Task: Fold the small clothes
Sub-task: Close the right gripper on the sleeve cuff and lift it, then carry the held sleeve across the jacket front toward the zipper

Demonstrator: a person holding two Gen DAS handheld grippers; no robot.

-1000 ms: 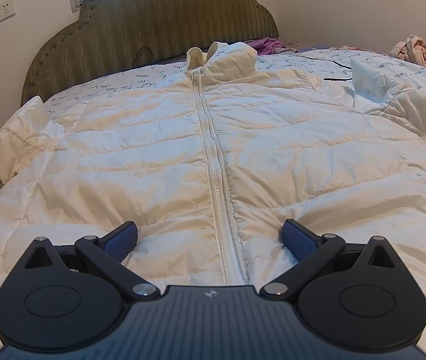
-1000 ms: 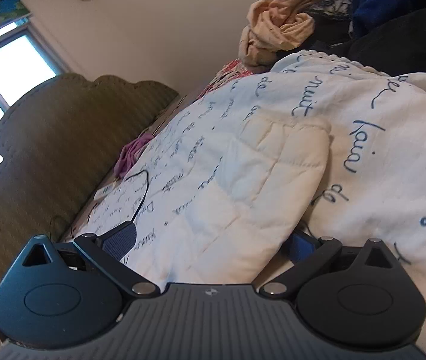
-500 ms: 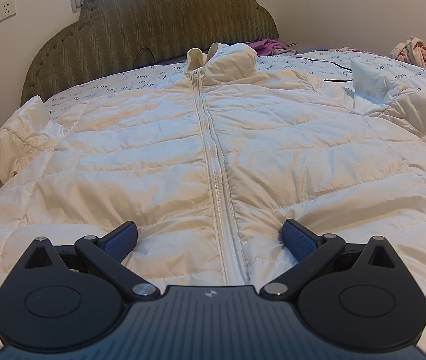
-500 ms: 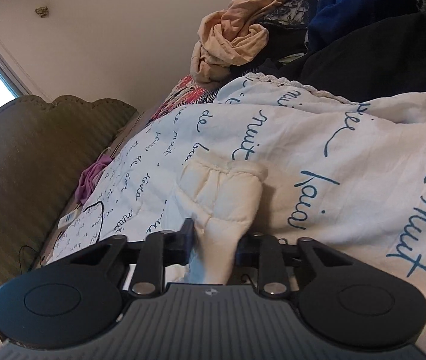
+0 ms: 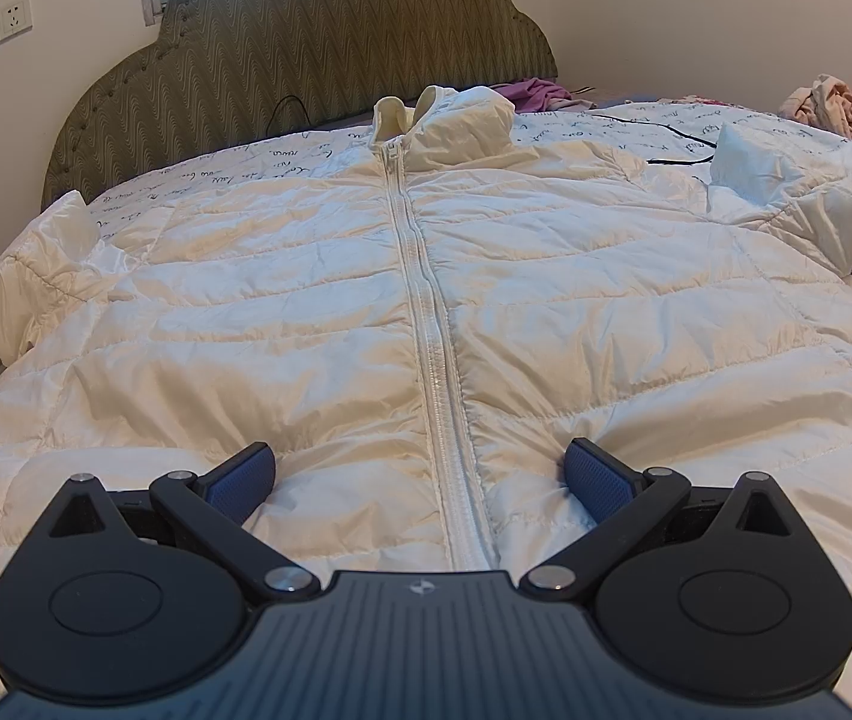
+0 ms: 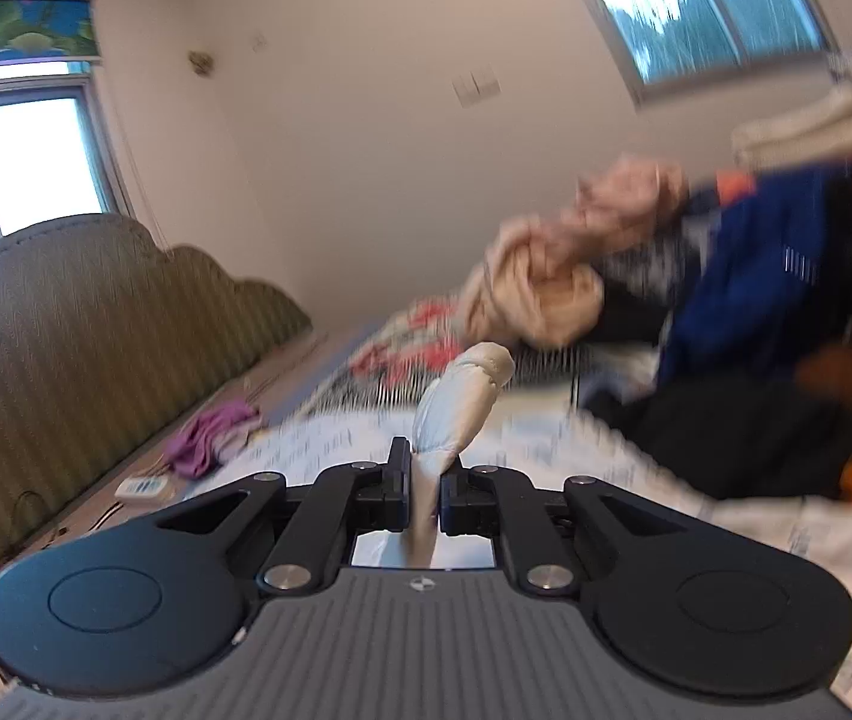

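Observation:
A cream quilted jacket point(image 5: 318, 276) lies front up on the bed, zipped, collar toward the headboard. My left gripper point(image 5: 420, 474) is open, its blue pads resting on the jacket's lower front either side of the zipper point(image 5: 432, 360). My right gripper point(image 6: 424, 474) is shut on the cuff of the jacket's right sleeve point(image 6: 462, 402) and holds it lifted off the bed. In the left wrist view that sleeve point(image 5: 810, 192) rises toward the right edge. The left sleeve point(image 5: 24, 288) lies bunched at the left.
The bed has a white sheet with blue script point(image 5: 636, 126) and a green padded headboard point(image 5: 330, 36). A pile of clothes, peach point(image 6: 552, 276), blue and black point(image 6: 744, 300), sits at the right. A purple garment point(image 6: 210, 438) and a black cable point(image 5: 684, 144) lie near the headboard.
My right gripper closed on the sleeve cuff and lifted it up off the sheet, its view swinging upward. My left gripper has stayed open in place on the jacket.

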